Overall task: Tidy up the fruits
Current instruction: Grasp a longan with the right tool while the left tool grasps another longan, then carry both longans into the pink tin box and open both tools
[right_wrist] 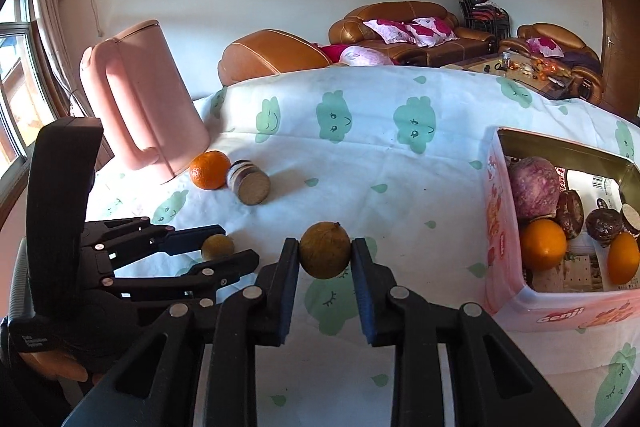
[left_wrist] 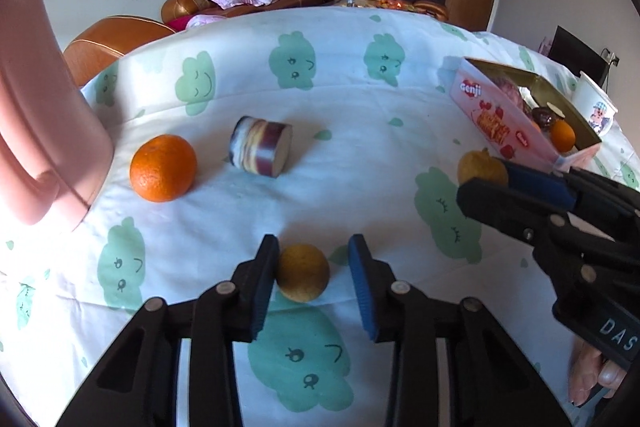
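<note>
A small yellow-brown round fruit [left_wrist: 303, 273] lies on the cloud-print tablecloth [left_wrist: 328, 99] between the fingers of my left gripper [left_wrist: 312, 247]. Its left pad touches the fruit and the right pad stands a little off it, so the gripper is open. My right gripper [right_wrist: 325, 247] is shut on a second, similar fruit [right_wrist: 325, 251], beside the pink tin box [right_wrist: 504, 267] that holds oranges, a purple round vegetable and dark fruits. In the left wrist view the right gripper [left_wrist: 486, 181] holds that fruit [left_wrist: 478, 165] by the box [left_wrist: 492, 119]. An orange [left_wrist: 163, 167] sits at the far left.
A striped cylinder [left_wrist: 260, 149] lies on its side beside the orange. A pink jug [left_wrist: 40, 115] stands at the table's left edge, and a paper cup [left_wrist: 596, 109] behind the box. A person's hand [left_wrist: 592, 379] grips the right tool. Sofas stand beyond the table.
</note>
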The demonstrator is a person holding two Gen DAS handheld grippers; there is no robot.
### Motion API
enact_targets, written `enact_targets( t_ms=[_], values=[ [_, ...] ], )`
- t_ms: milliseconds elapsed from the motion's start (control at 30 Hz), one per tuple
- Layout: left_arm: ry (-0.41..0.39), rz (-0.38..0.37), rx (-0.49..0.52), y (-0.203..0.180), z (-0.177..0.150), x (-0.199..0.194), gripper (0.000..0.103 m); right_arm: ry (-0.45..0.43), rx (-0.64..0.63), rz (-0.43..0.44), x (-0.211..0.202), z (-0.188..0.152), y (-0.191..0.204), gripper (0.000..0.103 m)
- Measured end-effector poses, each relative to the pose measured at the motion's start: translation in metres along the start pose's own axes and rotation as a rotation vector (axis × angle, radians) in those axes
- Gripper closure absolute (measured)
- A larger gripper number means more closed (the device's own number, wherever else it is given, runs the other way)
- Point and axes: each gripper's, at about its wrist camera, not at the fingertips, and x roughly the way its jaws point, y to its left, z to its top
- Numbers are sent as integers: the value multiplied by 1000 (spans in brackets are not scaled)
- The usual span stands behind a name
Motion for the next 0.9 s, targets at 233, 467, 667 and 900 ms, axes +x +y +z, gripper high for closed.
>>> enact_targets(
  t_ms=[233, 467, 667, 900],
  values=[
    [-45, -14, -74, 21, 1, -12, 77, -42, -29, -34, -8, -1, 0, 75],
    [-200, 36, -184, 31, 5, -33, 77, -112, -23, -25, -24, 3, -5, 75],
    [-248, 154, -175, 18, 7, -36, 77, -116, -44, -32, -22, 1, 0, 75],
    [-248, 184, -184, 10, 5, -35, 77, -139, -67, -72, -24, -1, 2, 75]
  ],
)
